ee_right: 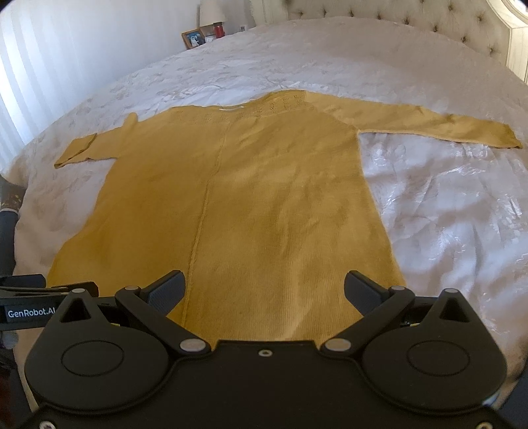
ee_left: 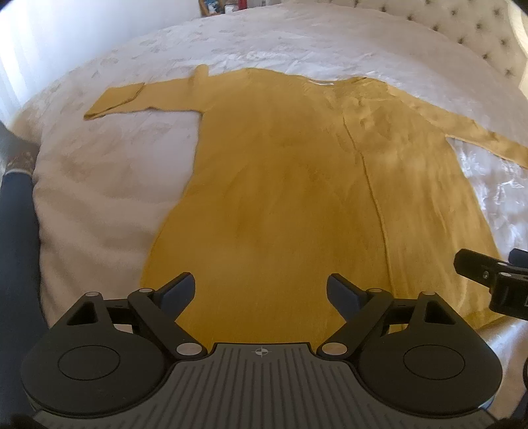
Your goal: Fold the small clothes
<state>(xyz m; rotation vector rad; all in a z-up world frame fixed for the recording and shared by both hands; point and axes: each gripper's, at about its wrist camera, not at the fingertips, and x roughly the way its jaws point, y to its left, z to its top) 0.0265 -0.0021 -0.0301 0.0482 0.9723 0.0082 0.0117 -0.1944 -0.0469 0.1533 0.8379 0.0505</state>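
A mustard-yellow knit cardigan (ee_left: 280, 184) lies flat on the white bedspread (ee_left: 99, 184), hem toward me, neckline at the far side, both sleeves spread out sideways. It also shows in the right wrist view (ee_right: 250, 204). The left sleeve (ee_left: 132, 99) has its cuff turned back. The right sleeve (ee_right: 429, 127) lies straight. My left gripper (ee_left: 260, 290) is open and empty above the hem's left part. My right gripper (ee_right: 264, 290) is open and empty above the hem's right part. Each gripper's body shows at the edge of the other's view.
A tufted headboard (ee_right: 412, 19) stands at the far right. A bedside stand with a picture frame (ee_right: 193, 38), a red jar and a lamp sits beyond the bed's far edge. A dark bed frame part (ee_left: 16, 231) is at the left.
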